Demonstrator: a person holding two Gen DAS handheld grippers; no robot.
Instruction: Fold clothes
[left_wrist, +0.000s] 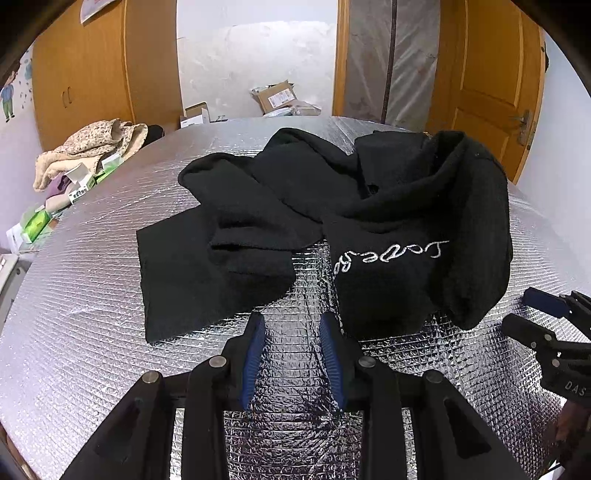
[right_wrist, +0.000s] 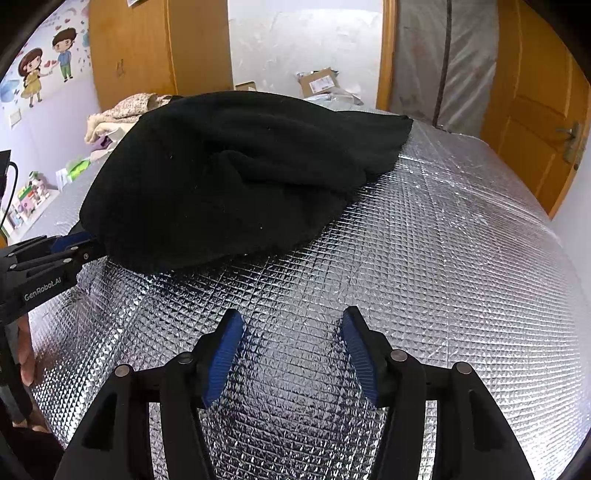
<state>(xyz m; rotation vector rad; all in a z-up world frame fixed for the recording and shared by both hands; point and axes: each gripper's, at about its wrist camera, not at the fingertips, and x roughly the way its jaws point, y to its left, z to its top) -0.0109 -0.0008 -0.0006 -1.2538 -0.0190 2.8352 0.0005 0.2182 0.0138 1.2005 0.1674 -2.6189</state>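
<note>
A crumpled black garment (left_wrist: 258, 206) with white script lettering (left_wrist: 391, 254) lies bunched on the silver quilted foil surface (left_wrist: 92, 295). My left gripper (left_wrist: 291, 325) is open just short of its near edge, with only foil between the blue pads. At the right edge of this view my right gripper (left_wrist: 532, 310) shows side-on beside the garment's hanging fold. In the right wrist view the same garment (right_wrist: 229, 177) rises as a dark heap ahead and to the left. My right gripper (right_wrist: 291, 321) stands wide open over bare foil (right_wrist: 443, 240). My left gripper (right_wrist: 74, 240) reaches the heap's left edge.
A floral cloth pile (left_wrist: 96, 144) and small boxes (left_wrist: 37, 221) crowd the left side beyond the surface. Cardboard boxes (left_wrist: 277, 96) sit behind it. A wooden door (left_wrist: 491, 92) stands at the right, a wardrobe (left_wrist: 85, 74) at the left. A person's hand (right_wrist: 26, 354) shows low left.
</note>
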